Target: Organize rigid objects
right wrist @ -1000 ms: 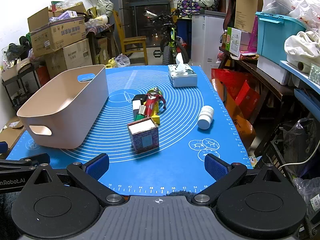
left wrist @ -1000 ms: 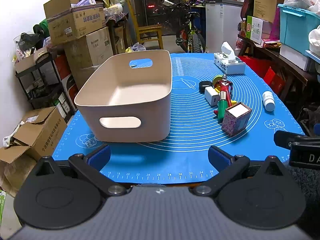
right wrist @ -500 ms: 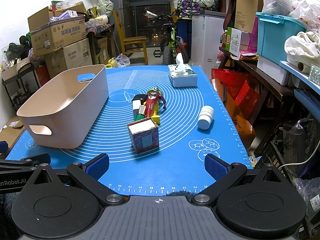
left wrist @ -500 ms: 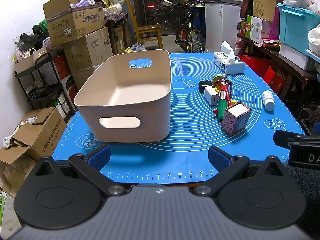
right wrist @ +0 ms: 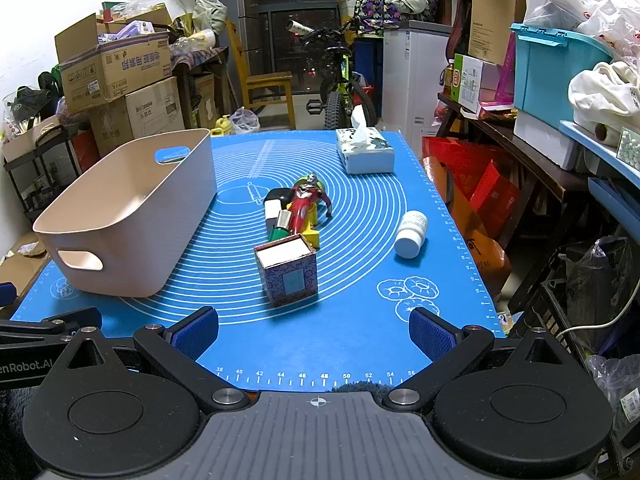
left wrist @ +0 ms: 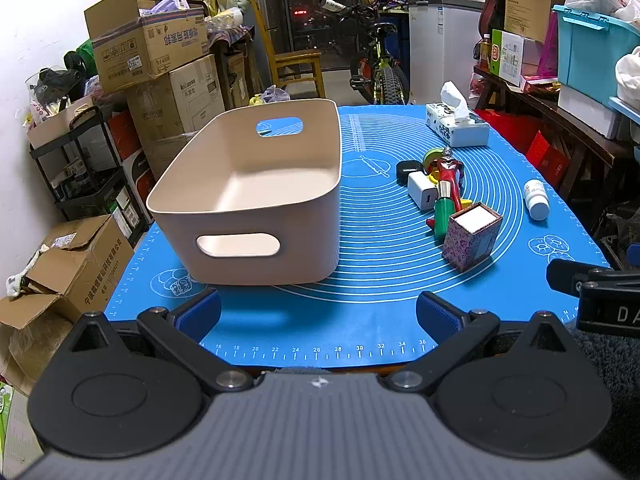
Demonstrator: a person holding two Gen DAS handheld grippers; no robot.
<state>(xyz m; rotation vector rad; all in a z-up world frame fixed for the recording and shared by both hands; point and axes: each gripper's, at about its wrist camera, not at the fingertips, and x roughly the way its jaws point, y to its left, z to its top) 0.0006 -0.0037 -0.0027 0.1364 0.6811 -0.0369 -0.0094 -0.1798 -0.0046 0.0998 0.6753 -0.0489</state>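
While nothing has yet been picked up, both tools are held back at the near edge of the desk, a stance judged to suit surveying before a first reach. The left tool [left wrist: 318, 312] is spread wide and empty, with the beige plastic bin with cut-out handles [left wrist: 256, 204] directly ahead of it, open side up, so that things can be dropped in. The right tool [right wrist: 314, 330] is likewise wide and empty; just ahead of it stands the patterned purple square box [right wrist: 287, 276]. Beyond that box a cluster is crowded together: a green bottle [right wrist: 280, 230], a red toy figure [right wrist: 302, 202] and a white charger block [right wrist: 276, 208]. Ahead to the right, well apart, a white pill bottle [right wrist: 411, 234] lies on its side on the blue silicone mat [right wrist: 360, 332].
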